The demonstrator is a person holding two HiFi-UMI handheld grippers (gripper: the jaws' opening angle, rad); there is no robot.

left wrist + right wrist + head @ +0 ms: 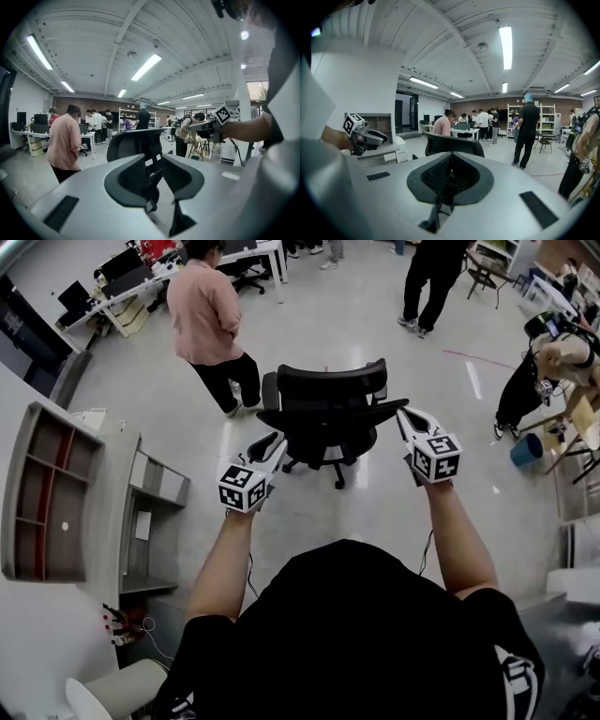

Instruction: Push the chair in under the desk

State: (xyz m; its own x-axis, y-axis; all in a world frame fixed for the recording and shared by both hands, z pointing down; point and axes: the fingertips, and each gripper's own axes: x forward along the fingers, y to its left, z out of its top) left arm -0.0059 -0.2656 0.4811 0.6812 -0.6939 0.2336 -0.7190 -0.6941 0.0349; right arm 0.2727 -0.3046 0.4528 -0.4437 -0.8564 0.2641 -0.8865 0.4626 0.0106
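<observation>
Underfoot, glossy grey floor (380, 507) around black chair (328, 413)

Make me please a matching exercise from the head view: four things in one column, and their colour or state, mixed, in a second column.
Column one:
1 chair
2 shirt of the person beside the chair
3 bucket
4 right gripper

Column two:
a blue
b jaws together
c black
d pink

Pairs: 1-c, 2-d, 3-a, 4-b
</observation>
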